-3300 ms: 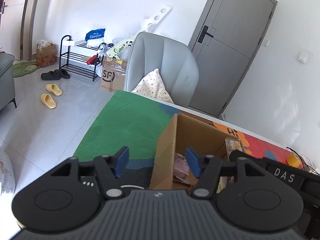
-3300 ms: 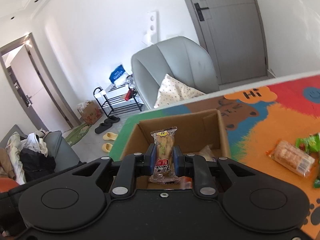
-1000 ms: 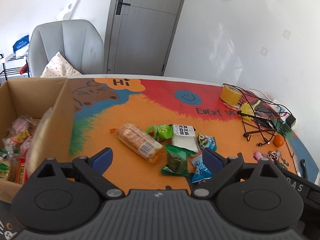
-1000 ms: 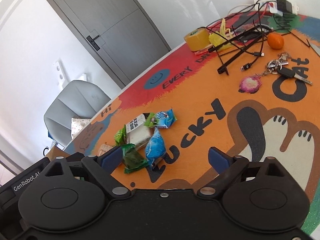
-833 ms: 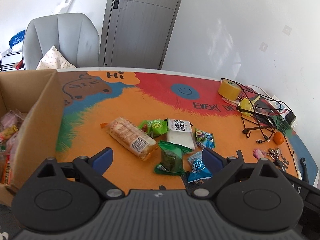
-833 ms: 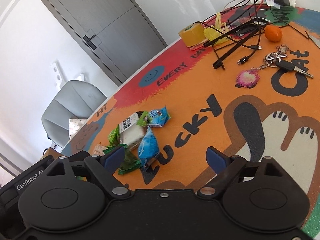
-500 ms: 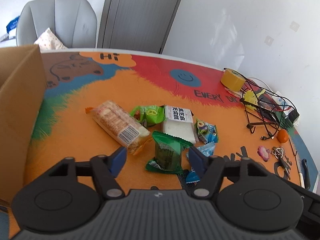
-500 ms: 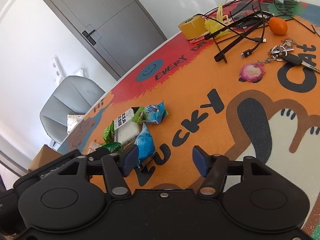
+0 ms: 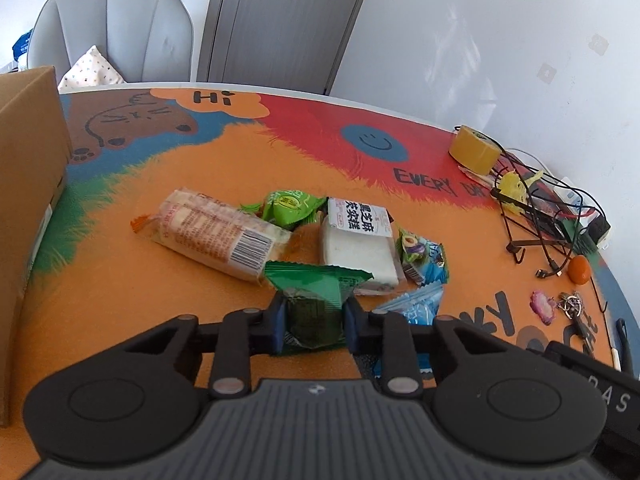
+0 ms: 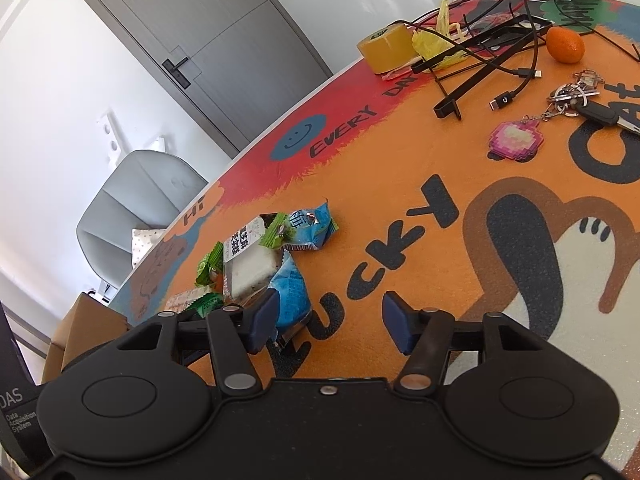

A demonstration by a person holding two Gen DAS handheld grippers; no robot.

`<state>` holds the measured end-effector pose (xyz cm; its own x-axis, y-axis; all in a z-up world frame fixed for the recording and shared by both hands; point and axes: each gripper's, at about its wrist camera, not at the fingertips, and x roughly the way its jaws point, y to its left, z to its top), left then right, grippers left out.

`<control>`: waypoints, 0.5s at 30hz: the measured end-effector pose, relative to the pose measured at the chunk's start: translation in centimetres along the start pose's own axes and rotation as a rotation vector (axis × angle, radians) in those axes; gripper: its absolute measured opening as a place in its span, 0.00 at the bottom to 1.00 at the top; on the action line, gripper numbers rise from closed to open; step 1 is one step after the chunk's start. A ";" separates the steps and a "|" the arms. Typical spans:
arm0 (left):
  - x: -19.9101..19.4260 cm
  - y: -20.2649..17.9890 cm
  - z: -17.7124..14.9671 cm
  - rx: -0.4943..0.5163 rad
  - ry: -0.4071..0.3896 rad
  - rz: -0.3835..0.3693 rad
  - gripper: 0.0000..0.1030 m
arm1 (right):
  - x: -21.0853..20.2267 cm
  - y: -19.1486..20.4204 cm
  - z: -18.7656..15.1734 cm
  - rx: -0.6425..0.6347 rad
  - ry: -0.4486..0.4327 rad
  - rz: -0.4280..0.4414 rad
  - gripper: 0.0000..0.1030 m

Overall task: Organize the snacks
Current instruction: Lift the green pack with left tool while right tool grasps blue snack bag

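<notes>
My left gripper [image 9: 313, 326] is shut on a dark green snack packet [image 9: 316, 300] lying on the orange table mat. Beyond it lie a long biscuit pack [image 9: 218, 234], a light green packet [image 9: 290, 208], a white cake pack [image 9: 358, 236] and blue packets [image 9: 420, 258]. The cardboard box [image 9: 24, 200] stands at the left. My right gripper [image 10: 328, 322] is open and empty, low over the mat, its left finger beside a blue packet [image 10: 290, 290]. The white cake pack [image 10: 250, 266] and another blue packet [image 10: 310, 230] lie beyond it.
A tape roll [image 9: 474, 150], tangled cables [image 9: 536, 212], a small orange [image 9: 579, 270] and keys with a pink charm [image 9: 560, 304] sit at the mat's right side. A grey chair [image 9: 108, 32] stands behind the table by a grey door.
Both grippers moved from the box to the snack pile. My left gripper lowered and closed on the dark green packet. My right gripper, empty since dropping its snack, narrowed near the blue packet.
</notes>
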<state>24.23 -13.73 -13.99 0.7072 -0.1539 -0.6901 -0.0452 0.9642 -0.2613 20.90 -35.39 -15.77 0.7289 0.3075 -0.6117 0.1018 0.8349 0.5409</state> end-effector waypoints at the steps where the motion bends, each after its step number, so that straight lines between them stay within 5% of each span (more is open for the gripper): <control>1: -0.1 0.0 0.0 0.005 -0.002 0.004 0.26 | 0.1 0.1 0.0 0.000 0.000 0.003 0.57; 15: -2.9 2.4 0.4 -0.042 -0.041 0.044 0.26 | 2.4 2.3 -0.3 -0.012 0.003 0.043 0.57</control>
<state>22.35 -10.91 -12.29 0.7323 -0.1012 -0.6734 -0.1063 0.9598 -0.2599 22.70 -32.58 -16.12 0.7303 0.3443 -0.5900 0.0628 0.8262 0.5598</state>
